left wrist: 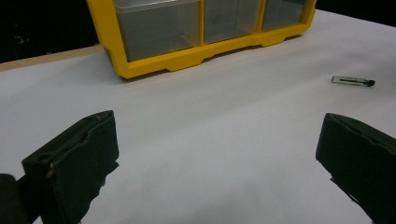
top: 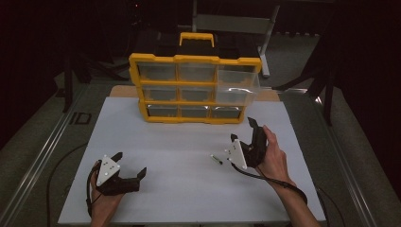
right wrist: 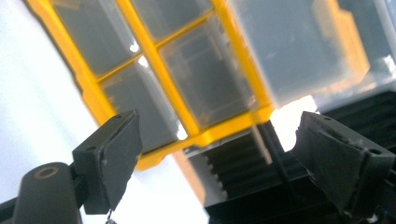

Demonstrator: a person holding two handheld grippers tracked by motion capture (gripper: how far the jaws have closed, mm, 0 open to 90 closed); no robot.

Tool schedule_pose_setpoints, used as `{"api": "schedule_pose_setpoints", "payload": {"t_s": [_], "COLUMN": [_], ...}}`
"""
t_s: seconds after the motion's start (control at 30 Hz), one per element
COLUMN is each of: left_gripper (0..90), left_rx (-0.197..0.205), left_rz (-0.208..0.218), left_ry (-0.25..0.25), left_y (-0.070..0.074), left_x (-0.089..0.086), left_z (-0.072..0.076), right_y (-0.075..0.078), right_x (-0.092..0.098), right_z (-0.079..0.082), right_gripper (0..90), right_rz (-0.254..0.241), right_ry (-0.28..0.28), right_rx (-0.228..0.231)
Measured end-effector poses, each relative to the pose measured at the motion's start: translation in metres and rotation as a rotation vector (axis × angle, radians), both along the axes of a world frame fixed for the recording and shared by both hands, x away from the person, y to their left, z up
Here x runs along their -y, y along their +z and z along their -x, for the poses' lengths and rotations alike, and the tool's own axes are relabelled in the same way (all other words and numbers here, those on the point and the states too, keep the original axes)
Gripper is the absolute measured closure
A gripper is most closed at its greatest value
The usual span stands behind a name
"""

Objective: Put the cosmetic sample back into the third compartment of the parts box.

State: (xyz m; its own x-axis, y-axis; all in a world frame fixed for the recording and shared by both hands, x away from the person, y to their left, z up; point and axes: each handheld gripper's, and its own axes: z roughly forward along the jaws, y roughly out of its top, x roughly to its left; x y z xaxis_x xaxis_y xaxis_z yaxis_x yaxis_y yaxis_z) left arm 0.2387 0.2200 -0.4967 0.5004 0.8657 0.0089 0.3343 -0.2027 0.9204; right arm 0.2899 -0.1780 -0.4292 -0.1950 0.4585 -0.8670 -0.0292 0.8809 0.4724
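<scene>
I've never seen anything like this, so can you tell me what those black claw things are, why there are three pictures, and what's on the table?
Those claws are hand-held grippers: a person holds one in each hand, the left gripper and the right gripper. Each has two black jaws that can pinch things. Right now both are open and hold nothing.

One picture comes from a camera high above, looking down at the white table. The other two come from small cameras riding on each gripper, looking out between its jaws.

On the table stands a yellow organizer with clear little drawers; the top right drawer is pulled out. A small thin object lies beside the right gripper, too small to tell what it is.
</scene>
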Motion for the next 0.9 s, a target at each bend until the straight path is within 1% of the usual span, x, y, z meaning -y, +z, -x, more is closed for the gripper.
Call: {"api": "schedule_pose_setpoints", "payload": {"t_s": [0.03,0.2,0.27,0.33,0.47,0.5,0.57,0.7,0.8,0.83,0.87,0.9], "left_gripper": [0.2,0.2,0.2,0.2,0.2,0.2,0.2,0.2,0.2,0.2,0.2,0.2], "left_rx": [0.000,0.000,0.000,0.000,0.002,0.001,0.000,-0.001,-0.001,-0.003,-0.003,-0.004], "left_rz": [-0.001,0.000,-0.002,-0.003,-0.005,-0.005,-0.005,-0.009,-0.010,-0.009,-0.012,-0.010], "left_ry": [0.001,0.002,0.002,0.002,0.002,0.002,0.005,0.004,0.004,0.006,0.006,0.007], "left_y": [0.000,0.000,0.000,0.000,0.000,0.000,0.000,0.000,-0.001,-0.001,-0.001,-0.001], "left_x": [0.000,0.000,0.000,0.000,0.001,0.001,0.001,0.001,0.001,0.001,0.000,0.001], "left_z": [0.000,0.000,0.000,0.000,0.000,0.000,0.000,0.000,0.000,0.000,-0.001,-0.001], "right_y": [-0.002,-0.005,-0.009,-0.011,-0.013,-0.015,-0.019,-0.027,-0.030,-0.031,-0.031,-0.032], "right_x": [0.001,0.007,0.009,0.013,0.020,0.023,0.028,0.037,0.046,0.048,0.051,0.053], "right_z": [0.001,0.008,0.009,0.011,0.012,0.012,0.014,0.016,0.017,0.017,0.017,0.017], "right_gripper": [14.7,14.4,14.3,14.2,14.2,14.2,13.7,13.4,13.4,13.4,13.3,13.2], "right_rz": [-0.014,-0.127,-0.160,-0.205,-0.274,-0.310,-0.366,-0.434,-0.520,-0.539,-0.575,-0.591], "right_ry": [-0.001,0.019,0.013,0.016,0.024,0.031,0.028,0.023,0.031,0.034,0.047,0.057], "right_rx": [-0.010,-0.074,-0.089,-0.117,-0.143,-0.159,-0.191,-0.233,-0.270,-0.274,-0.289,-0.296]}}
